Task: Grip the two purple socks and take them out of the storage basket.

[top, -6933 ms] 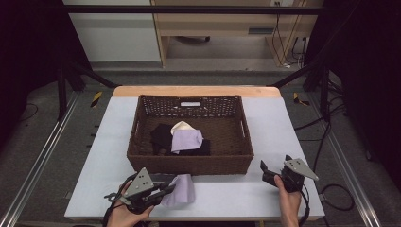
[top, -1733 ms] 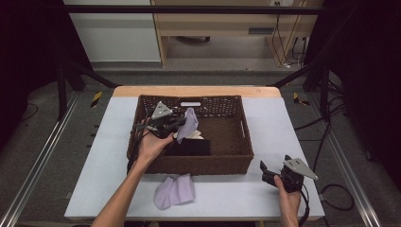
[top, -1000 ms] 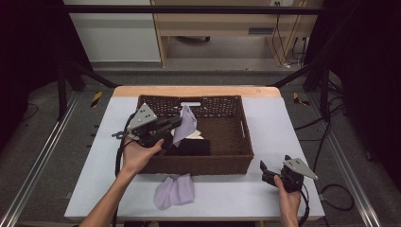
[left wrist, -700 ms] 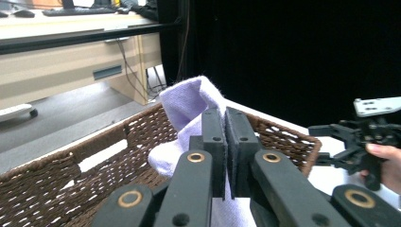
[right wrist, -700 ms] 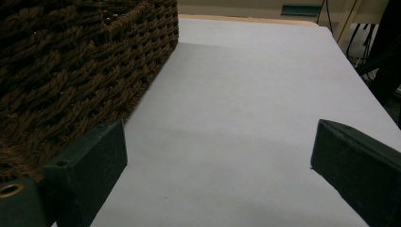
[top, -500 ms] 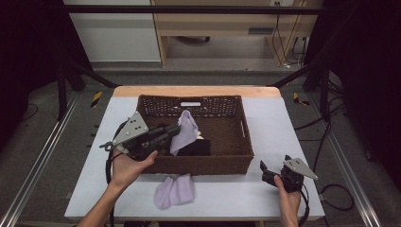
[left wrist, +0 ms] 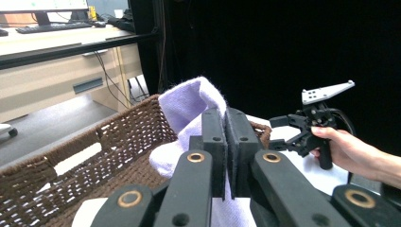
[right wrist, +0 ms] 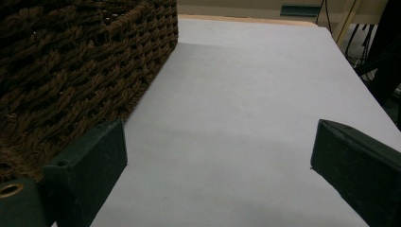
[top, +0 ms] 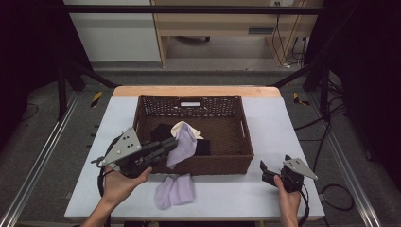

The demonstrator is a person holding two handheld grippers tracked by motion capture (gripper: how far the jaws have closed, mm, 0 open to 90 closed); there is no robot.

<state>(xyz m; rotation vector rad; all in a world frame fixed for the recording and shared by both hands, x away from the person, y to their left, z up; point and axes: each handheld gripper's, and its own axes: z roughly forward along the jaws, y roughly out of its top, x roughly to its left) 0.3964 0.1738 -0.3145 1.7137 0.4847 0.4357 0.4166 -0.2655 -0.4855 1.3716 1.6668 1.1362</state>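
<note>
Count: 2 lavender cloth socks, 1 dark-brown woven wicker basket point(top: 246, 142), 2 black two-jaw grippers, plus approx. 2 more cloths in the basket, i.e. 1 cream cloth point(top: 182, 126) and 1 black cloth point(top: 161, 132). The left gripper point(top: 171, 144) has its jaws clamped tight on the first lavender sock point(top: 182, 147); in the left gripper view the pads pinch the fabric w/ no gap, and the sock point(left wrist: 189, 106) bunches up above them. That sock hangs from the jaws over the basket's near-left part, its lower end dangling by the front wall. The second lavender sock point(top: 175, 191) lies flat on the pale-grey table top point(top: 227, 194), just outside the basket's front wall, apart from the held one. Basket contents: cream cloth and black cloth on the left half of the floor; right half shows bare weave. The right gripper point(top: 265, 171) rests on the table by the basket's near-right corner, held by the right hand point(top: 286, 196); in the right gripper view its jaws stand wide apart w/ nothing betw. them, basket wall point(right wrist: 71, 56) on one side. Room: a table strip runs along the basket's right side and front edge; the second sock sits near the table's near edge.
</note>
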